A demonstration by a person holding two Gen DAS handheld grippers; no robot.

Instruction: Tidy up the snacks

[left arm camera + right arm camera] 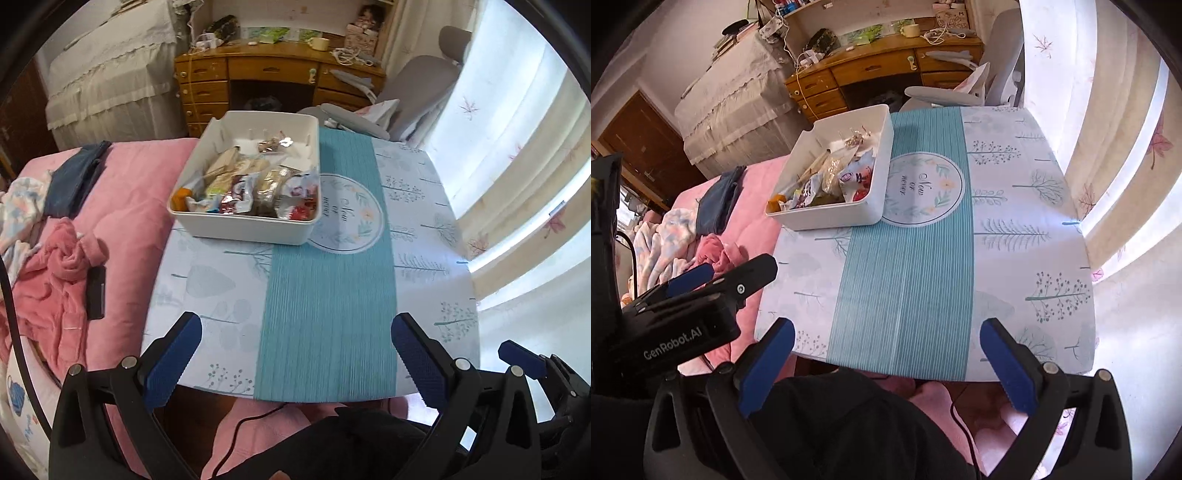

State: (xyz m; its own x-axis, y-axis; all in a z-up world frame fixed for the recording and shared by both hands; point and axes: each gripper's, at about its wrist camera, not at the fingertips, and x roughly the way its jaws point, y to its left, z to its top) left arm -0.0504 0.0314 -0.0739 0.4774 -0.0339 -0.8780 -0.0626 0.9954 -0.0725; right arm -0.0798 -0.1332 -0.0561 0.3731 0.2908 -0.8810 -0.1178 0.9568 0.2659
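So the white bin (236,225) sits at the far left part of the surface (424,258), next to the pink bed (122,192), and it's stuffed with wrapped snacks (255,188), mostly piled at its near end. Both the left gripper (295,354) and right gripper (886,358) are spread wide with nothing between the fingers, hanging over the near edge. The right view shows the left gripper's body from the side; the left view catches just the tip of the right one.
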